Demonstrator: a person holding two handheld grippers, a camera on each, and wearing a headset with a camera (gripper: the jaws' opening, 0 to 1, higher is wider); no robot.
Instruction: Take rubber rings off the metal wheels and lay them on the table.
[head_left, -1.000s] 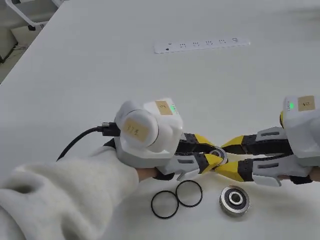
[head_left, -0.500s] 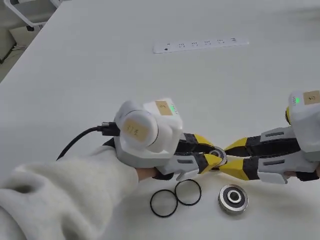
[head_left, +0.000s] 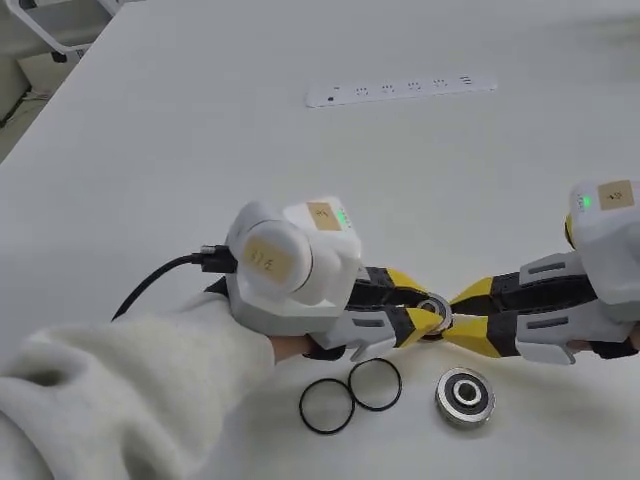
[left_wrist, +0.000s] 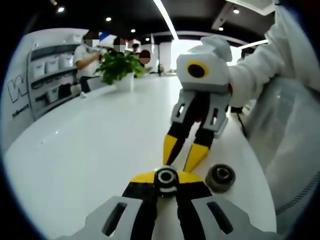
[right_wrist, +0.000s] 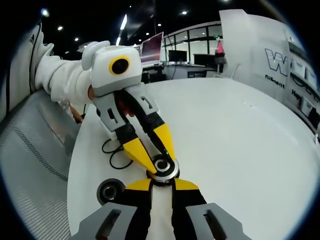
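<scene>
My L gripper (head_left: 420, 318) is clenched on a small round silver metal wheel (head_left: 434, 308), mid-table between both tools. R gripper (head_left: 452, 322) has jaws nearly together, tips at that wheel's edge; can't tell if they pinch it. A second metal wheel (head_left: 465, 395) and two loose black rubber rings (head_left: 327, 407) lie on the white table (head_left: 200, 150) just beside, nearer me.

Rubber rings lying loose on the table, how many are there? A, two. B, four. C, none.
A: the head view shows two black rubber rings, one beside the other, flat on the table just left of the loose metal wheel.
</scene>
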